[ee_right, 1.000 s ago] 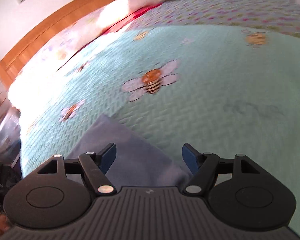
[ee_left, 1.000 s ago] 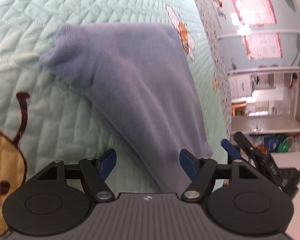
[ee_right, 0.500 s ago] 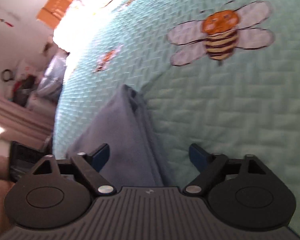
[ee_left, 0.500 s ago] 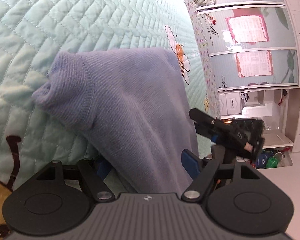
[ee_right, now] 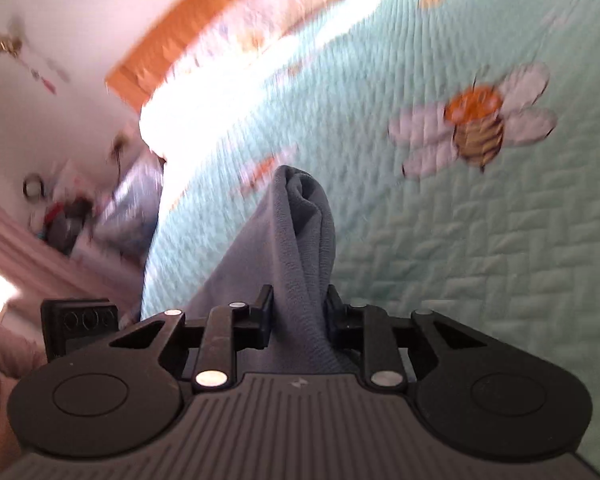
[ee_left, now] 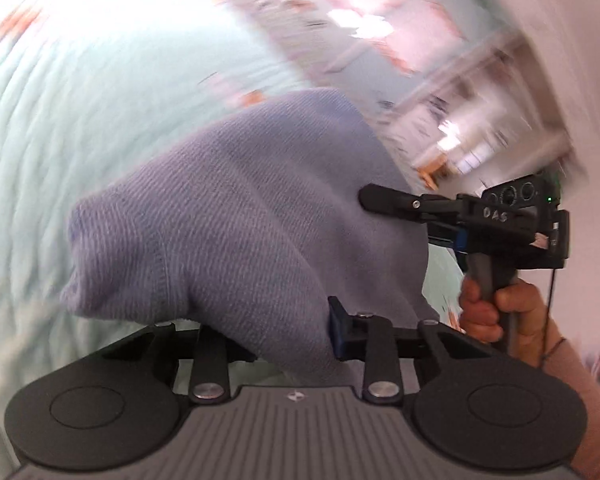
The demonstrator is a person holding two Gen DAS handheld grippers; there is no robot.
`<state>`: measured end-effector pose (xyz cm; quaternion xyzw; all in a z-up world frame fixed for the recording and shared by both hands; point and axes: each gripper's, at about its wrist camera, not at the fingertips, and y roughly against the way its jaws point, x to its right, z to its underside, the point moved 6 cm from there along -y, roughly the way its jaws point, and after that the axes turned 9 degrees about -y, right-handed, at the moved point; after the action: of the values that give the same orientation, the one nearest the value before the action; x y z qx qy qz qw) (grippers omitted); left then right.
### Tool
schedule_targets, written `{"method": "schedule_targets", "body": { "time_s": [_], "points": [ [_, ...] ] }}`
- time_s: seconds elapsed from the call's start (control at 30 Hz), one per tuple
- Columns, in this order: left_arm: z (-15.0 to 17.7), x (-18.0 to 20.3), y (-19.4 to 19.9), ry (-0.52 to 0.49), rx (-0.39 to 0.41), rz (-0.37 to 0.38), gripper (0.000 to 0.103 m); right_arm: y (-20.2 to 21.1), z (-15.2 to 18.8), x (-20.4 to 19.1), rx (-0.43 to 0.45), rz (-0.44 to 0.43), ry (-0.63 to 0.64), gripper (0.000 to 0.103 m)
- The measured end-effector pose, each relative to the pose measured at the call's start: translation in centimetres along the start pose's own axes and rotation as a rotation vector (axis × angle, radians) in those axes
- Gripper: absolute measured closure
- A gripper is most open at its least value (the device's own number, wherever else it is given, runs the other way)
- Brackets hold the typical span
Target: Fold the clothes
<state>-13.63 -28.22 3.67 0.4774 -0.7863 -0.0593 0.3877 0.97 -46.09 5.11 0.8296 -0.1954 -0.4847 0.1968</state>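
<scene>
**Both grips on, garment stretched between them**

Bedroom; work surface is a bed (ee_right: 480,248) under a mint quilt with bee motifs, wooden headboard (ee_right: 204,32) at upper left of the right wrist view. Both views smeared by motion.

Garment (ee_left: 236,216): grey-blue knit, bunched. In the left wrist view it fills the centre of frame and runs down into the left gripper (ee_left: 288,338). Jaws have just been closing; cloth is between them, the blue pad at centre-right presses its edge, the other pad is hidden by cloth. Read as gripping.

Right gripper (ee_right: 298,312): jaws have likewise just closed; a narrow ridge of garment (ee_right: 300,240) is pinched between both pads and rises toward frame centre. Gripping.

Key relation: in the left wrist view the right gripper (ee_left: 384,197) sits at centre-right, fingers pointing left into the cloth's right edge, with the hand (ee_left: 496,308) below it. So the two grips are on opposite ends of one edge, and the cloth's long axis runs between them, left to right in that frame. Neither hand is nearer; both already hold.

Judgement: next move is probably a joint lift and carry of this edge across the rest of the garment. Whether any cloth touches the quilt cannot be told.
</scene>
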Motion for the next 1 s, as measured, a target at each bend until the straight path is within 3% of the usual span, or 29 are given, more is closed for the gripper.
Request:
{"method": "schedule_targets", "body": {
  "time_s": [0.13, 0.23, 0.4, 0.47, 0.57, 0.63, 0.73, 0.87, 0.97, 1.0],
  "points": [
    [-2.8, 6.7, 3.1, -0.295, 0.071, 0.134, 0.072, 10.5, 4.2, -4.5, 0.349, 0.044, -0.019, 0.078],
    [-4.6, 12.6, 5.4, -0.450, 0.066, 0.295, 0.072, 18.7, 9.5, -8.8, 0.597, 0.101, -0.060, 0.078],
    [-5.5, 21.6, 5.8, -0.585, -0.122, 0.544, 0.072, 29.1, 20.1, -13.0, 0.865, 0.139, -0.336, 0.079],
    [-4.9, 23.8, 2.9, -0.581, -0.224, 0.608, 0.072, 31.3, 23.7, -13.3, 0.927, 0.152, -0.457, 0.079],
    [-2.3, 26.3, -4.0, -0.561, -0.386, 0.637, 0.072, 33.8, 27.4, -11.7, 1.000, 0.198, -0.590, 0.079],
    [-0.6, 28.0, -8.5, -0.546, -0.495, 0.655, 0.071, 34.3, 28.5, -8.5, 1.028, 0.228, -0.683, 0.079],
    [3.2, 28.5, -16.9, -0.535, -0.638, 0.606, 0.072, 34.8, 30.2, -2.6, 1.056, 0.279, -0.823, 0.079],
    [6.7, 28.1, -26.4, -0.543, -0.739, 0.500, 0.071, 34.6, 32.5, 7.6, 1.105, 0.316, -0.987, 0.080],
    [8.4, 27.6, -29.3, -0.567, -0.761, 0.429, 0.056, 33.8, 34.0, 13.2, 1.100, 0.393, -1.041, 0.075],
    [8.3, 27.3, -29.4, -0.532, -0.757, 0.430, 0.055, 33.4, 34.0, 13.9, 1.107, 0.392, -1.023, 0.074]
  ]
}}
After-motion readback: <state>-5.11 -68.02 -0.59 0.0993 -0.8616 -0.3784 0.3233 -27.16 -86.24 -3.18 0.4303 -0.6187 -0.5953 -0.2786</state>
